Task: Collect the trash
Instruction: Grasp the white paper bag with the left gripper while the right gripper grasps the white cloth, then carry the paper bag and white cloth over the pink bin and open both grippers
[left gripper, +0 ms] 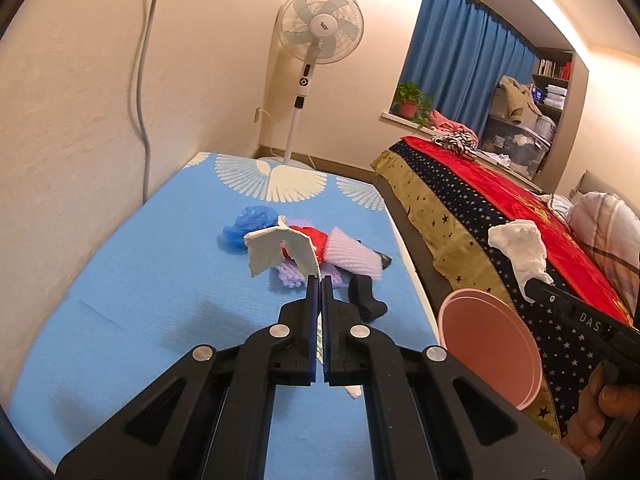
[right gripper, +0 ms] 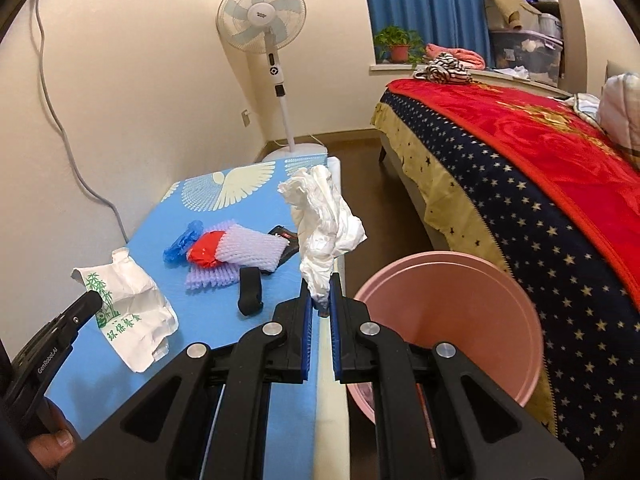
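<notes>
My left gripper [left gripper: 321, 278] is shut on the edge of a creased white paper bag [left gripper: 280, 250], which has green print in the right wrist view [right gripper: 128, 312] and hangs above the blue table [left gripper: 140, 300]. My right gripper [right gripper: 322, 280] is shut on a crumpled white tissue [right gripper: 324, 220], held up between the table and the pink bin [right gripper: 448, 320]. On the table lie a blue plastic bag [right gripper: 182, 242], a red scrap [right gripper: 206, 252], white and purple foam nets [right gripper: 248, 252], a black wrapper [right gripper: 286, 240] and a black clip [right gripper: 250, 290].
A bed with a red and star-patterned blanket [right gripper: 540, 184] stands right of the bin. A standing fan [right gripper: 264, 28] is in the far corner, and a grey cable [right gripper: 60, 120] hangs down the left wall. A hand [left gripper: 596, 412] grips each gripper's handle.
</notes>
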The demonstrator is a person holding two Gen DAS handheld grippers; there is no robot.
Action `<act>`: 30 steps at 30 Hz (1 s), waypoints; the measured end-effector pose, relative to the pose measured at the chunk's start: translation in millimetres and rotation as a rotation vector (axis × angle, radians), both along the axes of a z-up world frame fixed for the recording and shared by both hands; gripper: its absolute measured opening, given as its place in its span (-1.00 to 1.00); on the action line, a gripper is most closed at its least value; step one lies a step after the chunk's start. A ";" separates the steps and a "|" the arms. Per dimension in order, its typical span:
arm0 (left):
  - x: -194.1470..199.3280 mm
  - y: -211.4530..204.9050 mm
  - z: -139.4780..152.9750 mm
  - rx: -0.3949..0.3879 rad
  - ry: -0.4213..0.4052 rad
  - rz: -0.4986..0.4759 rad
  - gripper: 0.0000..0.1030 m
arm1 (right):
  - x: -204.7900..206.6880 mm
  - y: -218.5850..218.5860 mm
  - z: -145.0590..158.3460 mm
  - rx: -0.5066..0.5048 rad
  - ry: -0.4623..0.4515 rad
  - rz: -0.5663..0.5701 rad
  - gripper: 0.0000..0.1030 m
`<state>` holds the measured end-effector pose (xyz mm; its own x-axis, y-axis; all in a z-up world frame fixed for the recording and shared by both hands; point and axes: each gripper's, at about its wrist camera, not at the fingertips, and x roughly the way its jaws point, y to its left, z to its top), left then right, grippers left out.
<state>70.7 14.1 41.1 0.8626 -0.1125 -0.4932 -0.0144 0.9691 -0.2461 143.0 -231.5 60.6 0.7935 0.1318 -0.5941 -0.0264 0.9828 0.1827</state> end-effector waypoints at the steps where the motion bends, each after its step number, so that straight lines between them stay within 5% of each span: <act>1: -1.5 -1.2 1.1 0.001 -0.002 -0.003 -0.97 | -3.0 -2.5 2.2 0.001 -0.004 -0.004 -0.84; 30: -4.7 -70.9 11.6 0.032 -0.075 -0.163 -0.97 | -25.7 -61.3 9.7 -0.007 -0.050 -0.216 -0.84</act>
